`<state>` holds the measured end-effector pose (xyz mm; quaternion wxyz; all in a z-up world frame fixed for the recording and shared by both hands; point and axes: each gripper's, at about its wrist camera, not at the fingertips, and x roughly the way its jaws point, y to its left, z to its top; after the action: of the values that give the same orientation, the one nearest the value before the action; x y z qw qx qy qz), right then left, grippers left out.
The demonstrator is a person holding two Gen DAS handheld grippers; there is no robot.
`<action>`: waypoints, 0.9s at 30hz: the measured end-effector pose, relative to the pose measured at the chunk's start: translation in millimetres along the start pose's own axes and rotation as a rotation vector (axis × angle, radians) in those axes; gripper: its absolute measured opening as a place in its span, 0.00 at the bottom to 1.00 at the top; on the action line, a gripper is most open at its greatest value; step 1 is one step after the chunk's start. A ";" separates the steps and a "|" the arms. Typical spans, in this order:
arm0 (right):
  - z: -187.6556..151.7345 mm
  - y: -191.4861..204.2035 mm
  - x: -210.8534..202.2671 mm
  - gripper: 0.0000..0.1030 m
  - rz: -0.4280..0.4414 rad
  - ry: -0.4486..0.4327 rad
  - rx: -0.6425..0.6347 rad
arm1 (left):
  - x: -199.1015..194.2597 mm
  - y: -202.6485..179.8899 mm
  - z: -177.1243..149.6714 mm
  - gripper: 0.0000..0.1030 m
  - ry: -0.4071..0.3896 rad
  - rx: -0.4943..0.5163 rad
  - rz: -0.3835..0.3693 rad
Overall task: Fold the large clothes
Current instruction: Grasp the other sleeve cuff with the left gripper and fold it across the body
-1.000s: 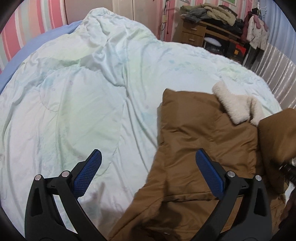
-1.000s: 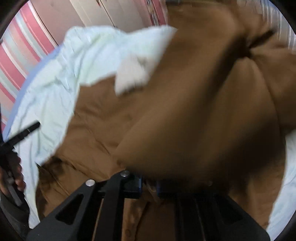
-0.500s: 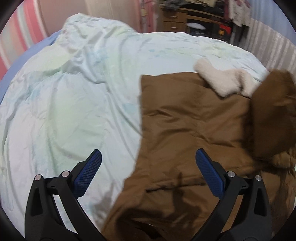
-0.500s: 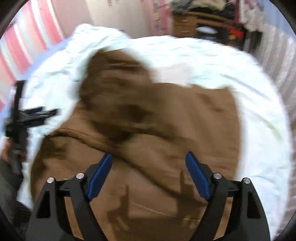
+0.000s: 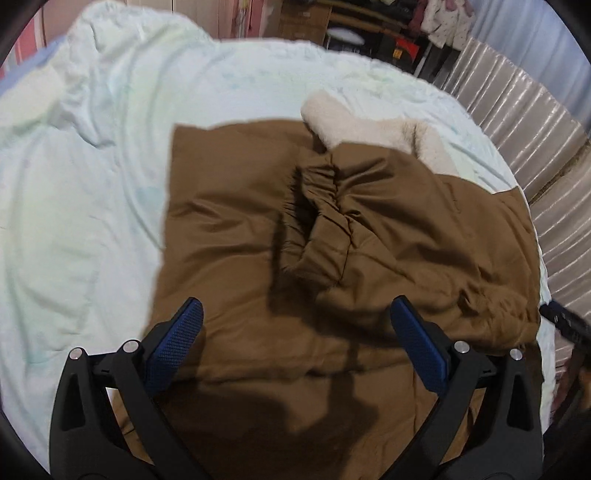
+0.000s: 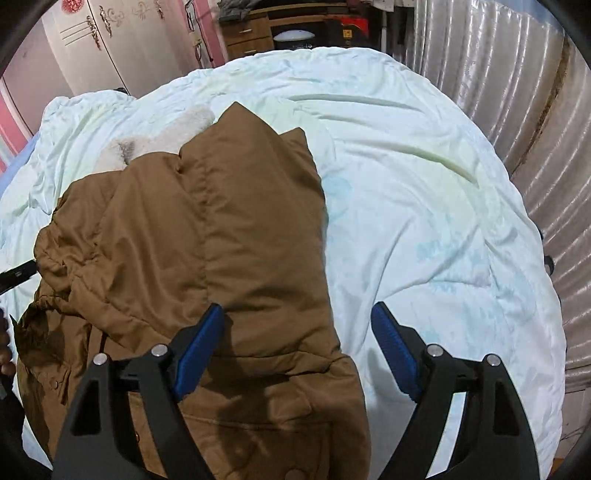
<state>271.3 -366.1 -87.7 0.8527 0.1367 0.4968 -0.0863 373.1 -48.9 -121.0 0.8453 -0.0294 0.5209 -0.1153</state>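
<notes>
A brown padded coat (image 5: 236,236) with a cream fleece collar (image 5: 373,133) lies on a pale mint bedcover (image 5: 74,177). Its right sleeve is folded across the body, the elastic cuff (image 5: 317,206) resting mid-chest. My left gripper (image 5: 301,343) hovers open above the coat's lower middle, holding nothing. In the right wrist view the same coat (image 6: 229,229) fills the left half, the collar (image 6: 155,144) beyond it. My right gripper (image 6: 297,347) is open over the coat's right edge, its left finger above fabric and its right finger above the bedcover (image 6: 424,206).
A pleated silvery curtain (image 6: 517,81) runs along the bed's right side. A wooden dresser (image 6: 258,31) with clutter and a white wardrobe (image 6: 110,44) stand beyond the bed. The other gripper's black tip (image 5: 561,317) shows at the right edge of the left wrist view.
My right gripper let go of the brown sleeve, which now lies folded across the coat's body, and drew back to the coat's right edge. My left gripper moved right, over the coat.
</notes>
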 end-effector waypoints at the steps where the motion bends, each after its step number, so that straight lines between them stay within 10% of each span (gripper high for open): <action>1: -2.7 0.1 -0.9 0.80 0.002 -0.002 0.002 | 8.7 -1.0 3.1 0.97 0.016 -0.013 -0.016; 4: -21.1 -1.8 -12.8 0.80 0.005 -0.001 0.000 | 32.0 -5.6 8.8 0.95 0.031 -0.054 -0.059; 5: -22.9 -1.6 -14.9 0.80 0.006 0.000 0.001 | 37.7 -4.1 10.0 0.78 0.036 -0.076 -0.088; 6: -25.3 -1.2 -14.8 0.80 0.007 0.004 0.006 | 42.7 -2.1 10.2 0.39 0.053 -0.097 -0.140; 9: -30.7 1.3 -19.1 0.80 0.013 0.013 0.017 | 50.8 11.8 10.5 0.17 0.095 -0.211 -0.279; 20: -40.9 24.9 -19.5 0.80 0.020 0.019 0.023 | -5.8 109.6 -21.2 0.14 0.053 -0.354 -0.167; 27: -42.4 38.6 -18.8 0.84 -0.023 0.020 -0.002 | 5.0 130.0 -36.1 0.38 0.088 -0.407 -0.224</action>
<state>238.1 -315.8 -85.5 0.8467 0.1312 0.5070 -0.0942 364.6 78.8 -163.9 0.7804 -0.2520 0.5631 -0.1022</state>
